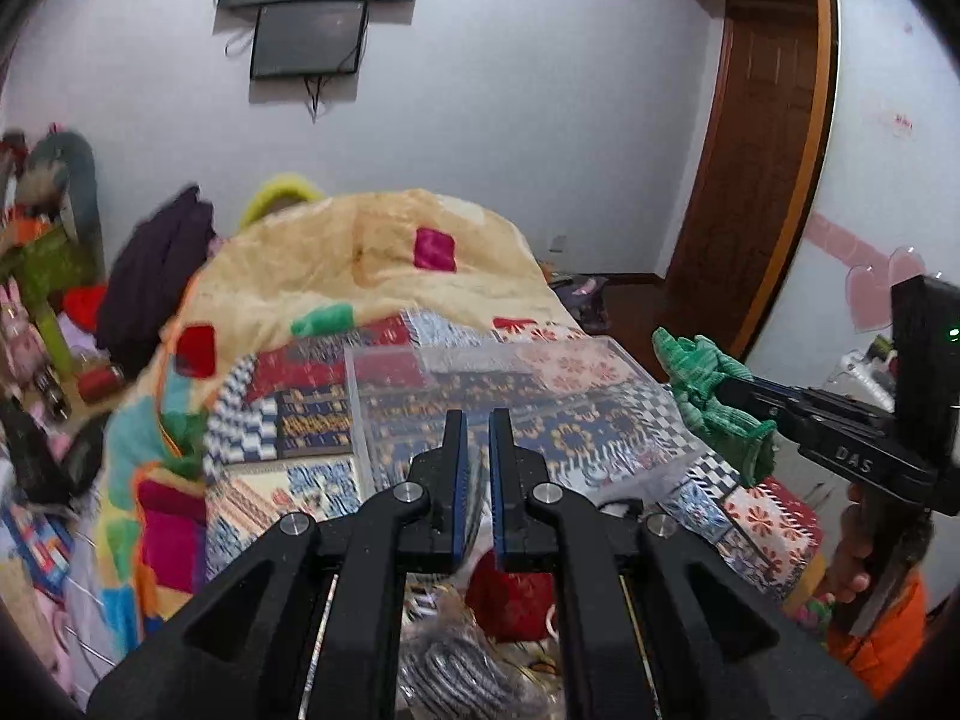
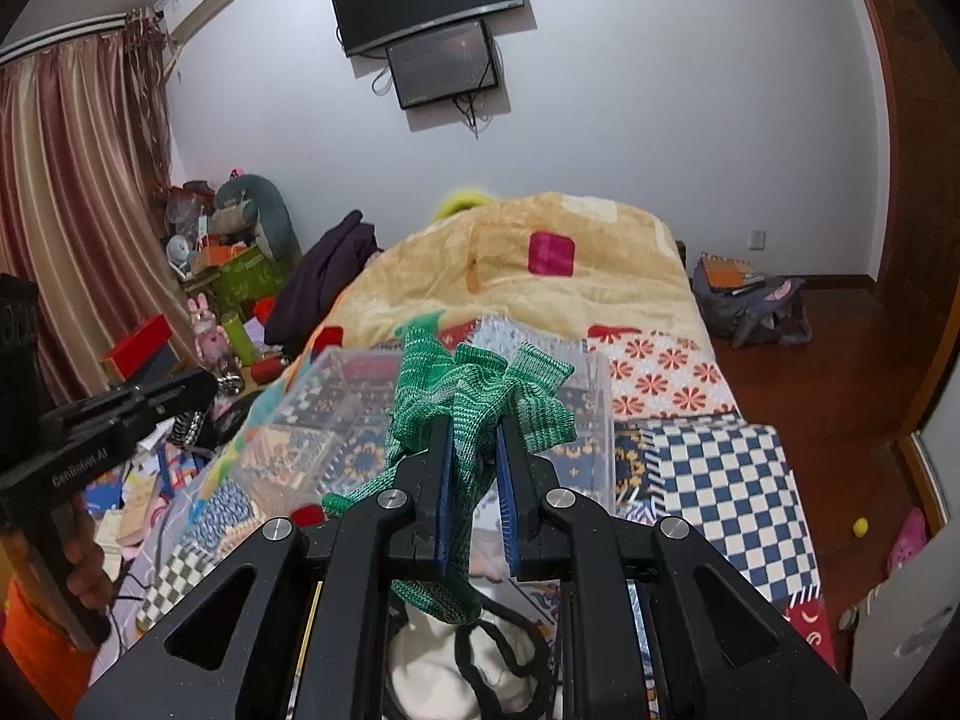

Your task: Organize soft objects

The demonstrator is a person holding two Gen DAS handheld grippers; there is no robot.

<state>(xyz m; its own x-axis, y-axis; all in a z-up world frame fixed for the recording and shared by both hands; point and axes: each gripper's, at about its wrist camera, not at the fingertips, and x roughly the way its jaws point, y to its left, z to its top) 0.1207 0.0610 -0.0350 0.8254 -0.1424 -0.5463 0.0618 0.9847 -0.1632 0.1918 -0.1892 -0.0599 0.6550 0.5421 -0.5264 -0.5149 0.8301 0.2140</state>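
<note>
My right gripper (image 2: 474, 426) is shut on a green knitted glove (image 2: 474, 396) and holds it in the air just in front of a clear plastic box (image 2: 336, 408) on the bed. In the left wrist view the glove (image 1: 708, 390) hangs from the right gripper (image 1: 729, 387) at the box's right side (image 1: 600, 372). My left gripper (image 1: 477, 420) is empty, its jaws nearly closed with a narrow gap, held above the near edge of the box. A grey knitted item (image 1: 456, 672) and a red soft item (image 1: 510, 594) lie below it. A white soft item (image 2: 456, 660) lies under the right gripper.
The bed carries a patchwork sheet (image 2: 720, 468) and a heaped yellow blanket (image 2: 516, 264). A dark garment (image 2: 324, 276) lies at its left side. Clutter and plush toys (image 2: 240, 222) fill the left of the room. A bag (image 2: 750, 300) sits on the wood floor at right.
</note>
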